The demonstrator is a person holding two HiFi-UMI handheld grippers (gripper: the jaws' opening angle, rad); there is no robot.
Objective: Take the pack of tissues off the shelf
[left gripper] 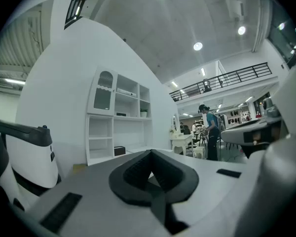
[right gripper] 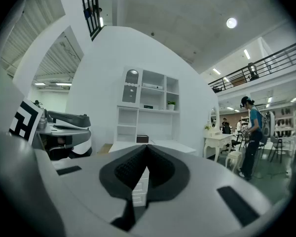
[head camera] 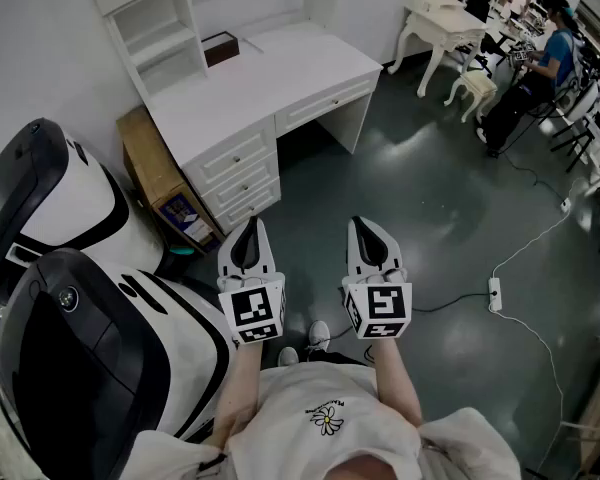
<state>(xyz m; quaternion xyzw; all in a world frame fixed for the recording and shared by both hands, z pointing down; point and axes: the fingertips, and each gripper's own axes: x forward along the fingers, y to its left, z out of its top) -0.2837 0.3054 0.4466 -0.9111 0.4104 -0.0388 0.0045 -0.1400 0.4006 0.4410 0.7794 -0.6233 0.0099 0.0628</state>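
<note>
Facing the smooth white table (head camera: 270, 78) and its square-bayed shelf (head camera: 160, 28) at the upper left of the frame, you hold the left claw (head camera: 249, 226) and right claw (head camera: 366, 226) level at lower centre. Each is pinched closed on nothing, ribbed dark pads meeting. The small, dark, boxy pack of tissues (head camera: 221, 48) sits at the shelf's base.

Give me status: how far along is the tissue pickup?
Done: nothing yet. The dark box, likely the tissue pack, sits at the foot of the shelf unit on the white desk.
In hand: nothing. The left gripper and right gripper are shut, empty and well short of the desk.
Left: approach, open, grip, lift away.
</note>
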